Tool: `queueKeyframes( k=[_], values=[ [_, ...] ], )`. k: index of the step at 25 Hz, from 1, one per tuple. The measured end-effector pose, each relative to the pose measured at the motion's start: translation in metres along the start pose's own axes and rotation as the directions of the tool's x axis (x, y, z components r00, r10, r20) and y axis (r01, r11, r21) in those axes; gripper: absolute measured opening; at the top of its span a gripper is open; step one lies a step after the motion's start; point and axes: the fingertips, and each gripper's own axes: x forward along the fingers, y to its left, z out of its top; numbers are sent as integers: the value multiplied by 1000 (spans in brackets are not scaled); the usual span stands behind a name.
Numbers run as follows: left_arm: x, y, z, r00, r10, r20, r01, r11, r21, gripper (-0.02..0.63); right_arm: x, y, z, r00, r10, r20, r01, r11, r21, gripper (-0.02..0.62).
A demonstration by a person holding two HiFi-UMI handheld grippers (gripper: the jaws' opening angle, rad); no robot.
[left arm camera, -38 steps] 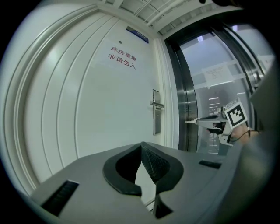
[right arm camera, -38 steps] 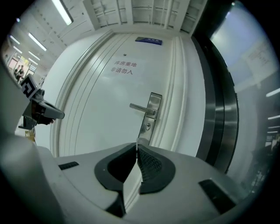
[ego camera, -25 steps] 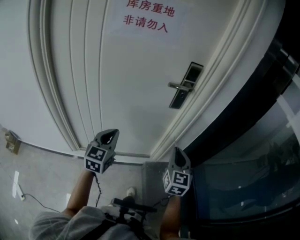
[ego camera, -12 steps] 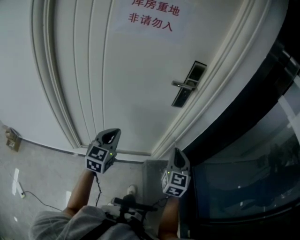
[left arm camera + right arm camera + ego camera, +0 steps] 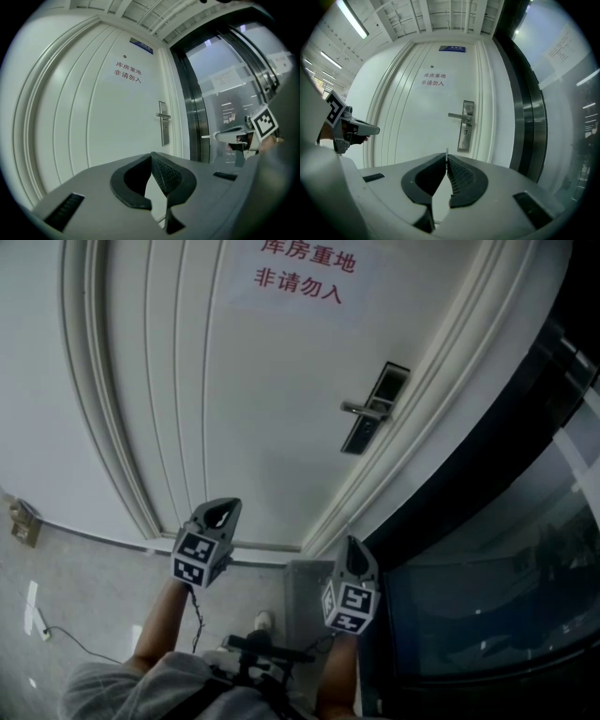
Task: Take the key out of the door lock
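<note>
left tongs (image 5: 151, 153) — closed, empty | right tongs (image 5: 446, 155) — ribbed pads (image 5: 461, 180) pinch thin flat key (image 5: 446, 151)

Counting one white door (image 5: 262, 409), one lever handle (image 5: 356, 410), one lock plate (image 5: 360, 435), one sign (image 5: 300, 273) with two red lines, one blue plaque (image 5: 452, 48) far up top. Near: two grippers, left gripper (image 5: 223, 510) and right gripper (image 5: 352, 547), plus one thin sliver (image 5: 446, 151) pinched at the right one's jaw tips.

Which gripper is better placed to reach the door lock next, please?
Right, probably: the right gripper hangs almost straight below the lock, while the left gripper sits further left.
</note>
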Motion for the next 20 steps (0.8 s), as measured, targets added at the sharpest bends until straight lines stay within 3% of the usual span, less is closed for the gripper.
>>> queueKeyframes(
  k=[20],
  values=[
    [1, -2, 1, 1000, -5, 3, 5, 1000, 6, -8, -2, 1, -1, 1000, 0, 7, -1, 1000, 6, 20]
  ],
)
